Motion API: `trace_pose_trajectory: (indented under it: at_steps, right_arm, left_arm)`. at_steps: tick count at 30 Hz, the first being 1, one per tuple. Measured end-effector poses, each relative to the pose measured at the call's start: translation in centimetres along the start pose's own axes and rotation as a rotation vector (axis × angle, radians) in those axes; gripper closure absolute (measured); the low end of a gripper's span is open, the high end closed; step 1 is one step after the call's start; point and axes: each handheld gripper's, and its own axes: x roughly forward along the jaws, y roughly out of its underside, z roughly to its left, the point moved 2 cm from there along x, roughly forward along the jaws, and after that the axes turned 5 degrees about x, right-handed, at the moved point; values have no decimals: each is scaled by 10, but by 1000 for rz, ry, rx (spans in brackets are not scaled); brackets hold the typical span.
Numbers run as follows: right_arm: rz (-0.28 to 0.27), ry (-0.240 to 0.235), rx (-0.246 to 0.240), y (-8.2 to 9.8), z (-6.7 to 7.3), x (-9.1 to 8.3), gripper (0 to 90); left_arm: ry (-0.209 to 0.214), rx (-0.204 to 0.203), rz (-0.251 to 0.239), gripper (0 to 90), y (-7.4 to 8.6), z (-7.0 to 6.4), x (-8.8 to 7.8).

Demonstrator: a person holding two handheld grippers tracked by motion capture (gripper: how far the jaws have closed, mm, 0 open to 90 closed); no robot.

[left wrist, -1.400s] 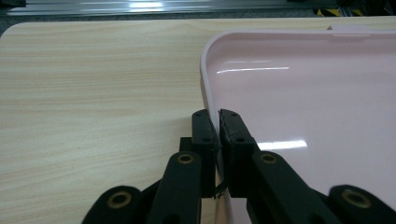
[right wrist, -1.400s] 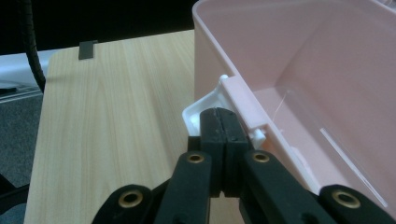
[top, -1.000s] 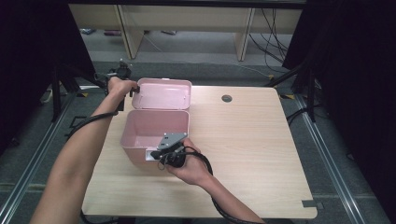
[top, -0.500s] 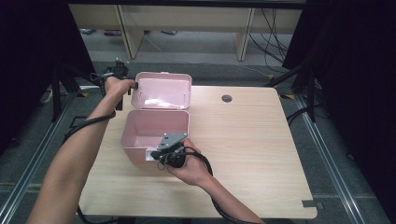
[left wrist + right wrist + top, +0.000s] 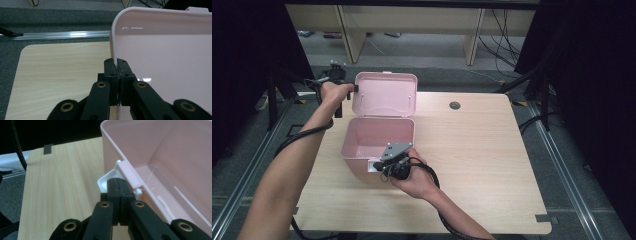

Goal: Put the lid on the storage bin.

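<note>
At lid (image 5: 162, 50) edge: left hand-held gripper (image 5: 116, 65) clamped.

Light wood-grain table (image 5: 492, 165), rounded corners, round cable hole (image 5: 455, 105) near far edge. Grey carpet floor (image 5: 422, 50) beyond. Pale wooden furniture legs (image 5: 349, 30) at back, loose cables (image 5: 507, 25) trailing there. Black curtains (image 5: 592, 75) both sides. Metal rails (image 5: 562, 165) flank table. Dim, even overhead light.
</note>
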Motion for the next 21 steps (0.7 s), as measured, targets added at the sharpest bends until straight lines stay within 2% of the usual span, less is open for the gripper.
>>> trace_pose_trajectory:
  at_steps: [1,3,5,6,9,10,13,14,15,21]
  right_arm:
    - [1,-6,2,0,0,0,900]
    - [1,-11,12,0,1,1,900]
    - [-1,1,1,0,0,0,900]
    - [-1,-2,1,0,0,0,900]
    - [-2,-6,4,0,0,1,900]
    - [5,-9,34,1,2,0,900]
    - [6,-9,35,1,2,0,900]
    - [6,-8,34,1,2,0,900]
    - [6,-7,34,1,3,0,900]
    - [6,-8,35,1,3,0,900]
  left_arm:
    - [-1,-16,-18,880,0,-1,-2]
    - [1,-15,-33,881,-1,-1,-3]
    - [1,-18,-25,882,-1,-2,-6]
    - [2,-3,-29,883,-1,-2,-7]
    - [3,-8,-45,884,-1,-3,-9]
    - [1,-5,-54,884,-1,-3,-11]
    - [0,-4,-63,884,0,-4,-13]
    - [-5,1,-80,884,0,-5,-14]
    - [-6,14,-72,884,0,-5,-17]
    - [-3,25,-98,885,2,-6,-22]
